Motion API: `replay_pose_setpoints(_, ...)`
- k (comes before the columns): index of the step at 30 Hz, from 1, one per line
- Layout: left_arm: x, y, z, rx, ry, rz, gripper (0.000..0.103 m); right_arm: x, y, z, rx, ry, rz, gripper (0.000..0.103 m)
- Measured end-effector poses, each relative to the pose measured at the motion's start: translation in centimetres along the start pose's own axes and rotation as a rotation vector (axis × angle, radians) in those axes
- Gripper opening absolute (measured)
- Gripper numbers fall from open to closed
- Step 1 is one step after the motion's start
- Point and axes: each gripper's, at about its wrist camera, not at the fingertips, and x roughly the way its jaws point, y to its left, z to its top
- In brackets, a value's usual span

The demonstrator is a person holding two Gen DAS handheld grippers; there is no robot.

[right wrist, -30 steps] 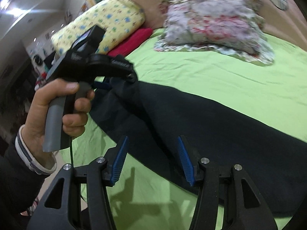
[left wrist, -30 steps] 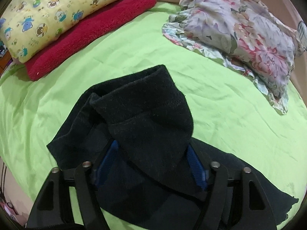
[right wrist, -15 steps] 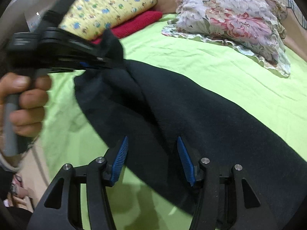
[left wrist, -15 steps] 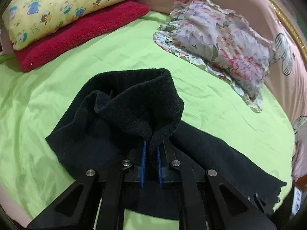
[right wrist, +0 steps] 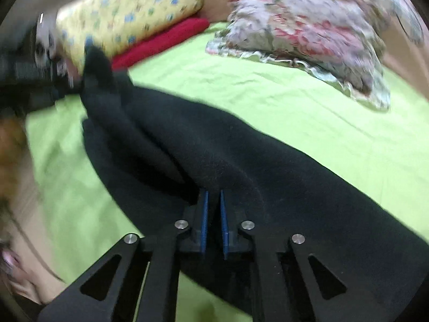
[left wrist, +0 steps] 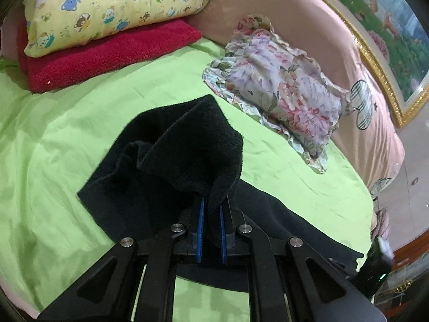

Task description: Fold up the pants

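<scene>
While black pants (left wrist: 166, 177) lie across green bed (left wrist: 53, 139), L tongs (left wrist: 210, 214) are clenched on a raised fold at left end; R tongs (right wrist: 213, 209) clenched on fabric near the middle edge.

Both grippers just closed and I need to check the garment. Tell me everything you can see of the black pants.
The black fleecy pants lie stretched across the lime-green bedsheet, one end bunched and lifted in a rumpled fold. The left gripper has its jaws shut on that raised fold; the right gripper pinches the cloth further along. The far end trails flat toward the bed's edge.
</scene>
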Motion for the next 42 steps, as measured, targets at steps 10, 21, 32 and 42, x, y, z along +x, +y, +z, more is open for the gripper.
replay_pose_setpoints(10,1.2,5.4,-2.3,0.053,0.046,-0.064,0.01,-1.1,-0.4,-0.6,0.092,0.034,0.102,0.006)
replay_pose_setpoints(21,-1.3,10.1,-4.1,0.008,-0.009,0.074,0.046,0.4,1.0,-2.0,0.122,0.078,0.063,0.041)
replay_pose_setpoints(32,-1.8,10.6,-3.4,-0.07,0.014,0.049,0.055,-1.0,1.0,-0.1,0.165,0.01,0.094,0.042)
replay_pose_setpoints(42,1.0,10.2,-2.3,-0.109,0.082,0.084,0.062,1.1,-2.8,4.3,0.281,-0.008,0.101,0.044)
